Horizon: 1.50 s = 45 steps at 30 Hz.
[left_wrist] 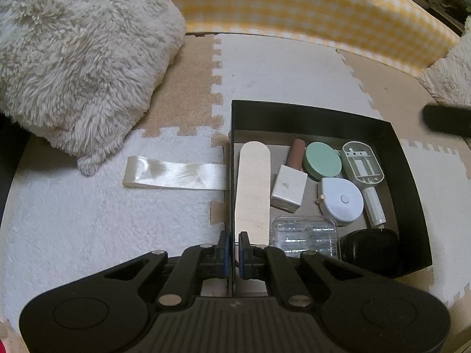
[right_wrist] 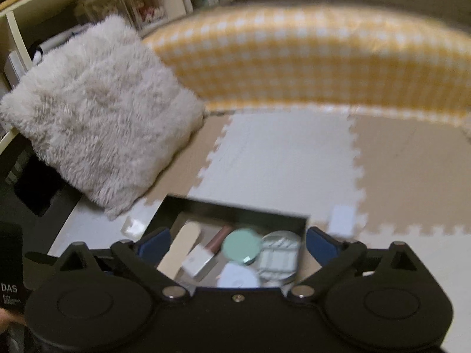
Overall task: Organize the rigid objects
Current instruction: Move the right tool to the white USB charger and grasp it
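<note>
Left wrist view shows a black box (left_wrist: 409,173) resting on the foam puzzle mat (left_wrist: 282,67), its left wall pinched between the clenched left gripper (left_wrist: 234,242). Inside, largest first, lie a pale wooden stick (left_wrist: 253,188) along that wall, a mint fan shell (left_wrist: 363,163), a white teardrop tape measure (left_wrist: 341,200), a clear ribbed case (left_wrist: 306,234), a white-capped pink tube (left_wrist: 290,186) and a round green compact (left_wrist: 322,160). A satin ribbon (left_wrist: 173,175) lies just outside. Right gripper (right_wrist: 238,242) hangs spread wide above the box. At lower left of the right wrist view, a dark package (right_wrist: 10,267) reads "DAS".
</note>
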Tool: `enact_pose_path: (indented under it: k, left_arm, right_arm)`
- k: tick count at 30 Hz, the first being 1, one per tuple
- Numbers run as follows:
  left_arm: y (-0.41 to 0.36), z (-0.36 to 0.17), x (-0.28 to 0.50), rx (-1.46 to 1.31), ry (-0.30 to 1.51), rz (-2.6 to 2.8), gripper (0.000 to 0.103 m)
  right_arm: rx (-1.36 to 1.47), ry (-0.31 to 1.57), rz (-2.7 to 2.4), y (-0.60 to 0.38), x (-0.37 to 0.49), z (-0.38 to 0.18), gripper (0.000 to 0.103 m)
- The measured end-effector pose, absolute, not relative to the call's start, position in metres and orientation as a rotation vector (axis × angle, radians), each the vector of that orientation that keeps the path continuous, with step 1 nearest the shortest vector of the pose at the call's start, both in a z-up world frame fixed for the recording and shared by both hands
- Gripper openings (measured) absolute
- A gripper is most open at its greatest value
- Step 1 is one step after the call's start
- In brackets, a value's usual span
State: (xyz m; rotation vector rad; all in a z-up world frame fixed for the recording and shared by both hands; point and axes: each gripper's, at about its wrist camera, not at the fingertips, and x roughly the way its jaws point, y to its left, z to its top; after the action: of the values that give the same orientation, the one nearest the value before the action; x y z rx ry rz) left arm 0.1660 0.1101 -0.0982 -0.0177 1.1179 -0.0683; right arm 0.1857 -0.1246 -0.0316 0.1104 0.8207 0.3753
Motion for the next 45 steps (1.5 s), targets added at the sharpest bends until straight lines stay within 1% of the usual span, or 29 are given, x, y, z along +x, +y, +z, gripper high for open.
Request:
enact_pose_path:
  k: [5, 11, 20, 30, 32, 34, 36, 37, 41, 45]
  left_arm:
    - [0.112, -0.095, 0.165, -0.028, 1.108, -0.070, 0.004]
    - [0.116, -0.093, 0.165, -0.063, 1.107, -0.075, 0.004]
    - [0.119, -0.093, 0.166, -0.094, 1.115, -0.073, 0.004]
    - [0.120, -0.093, 0.167, -0.104, 1.120, -0.069, 0.004]
    - [0.120, -0.093, 0.167, -0.105, 1.120, -0.069, 0.004]
    - [0.120, -0.093, 0.167, -0.109, 1.121, -0.069, 0.004]
    - [0.120, -0.093, 0.167, -0.110, 1.122, -0.069, 0.004]
    - [0.120, -0.093, 0.167, -0.108, 1.122, -0.069, 0.004]
    - [0.121, -0.093, 0.167, -0.111, 1.123, -0.069, 0.004]
    - [0.121, -0.093, 0.167, -0.112, 1.123, -0.069, 0.004]
  right_arm:
    - [0.070, 0.729, 0.312, -0.156, 0.185, -0.019, 0.103]
    - [0.109, 0.691, 0.240, -0.199, 0.187, -0.025, 0.103]
    - [0.141, 0.751, 0.118, -0.236, 0.203, -0.070, 0.103]
    - [0.119, 0.798, 0.092, -0.230, 0.225, -0.117, 0.103]
    - [0.125, 0.809, 0.105, -0.225, 0.232, -0.123, 0.099]
    - [0.123, 0.809, 0.118, -0.221, 0.236, -0.125, 0.080]
    - [0.128, 0.814, 0.143, -0.217, 0.242, -0.128, 0.073]
    - [0.137, 0.814, 0.163, -0.216, 0.244, -0.129, 0.070]
    - [0.169, 0.822, 0.222, -0.210, 0.255, -0.136, 0.067]
    - [0.160, 0.832, 0.264, -0.204, 0.262, -0.144, 0.059]
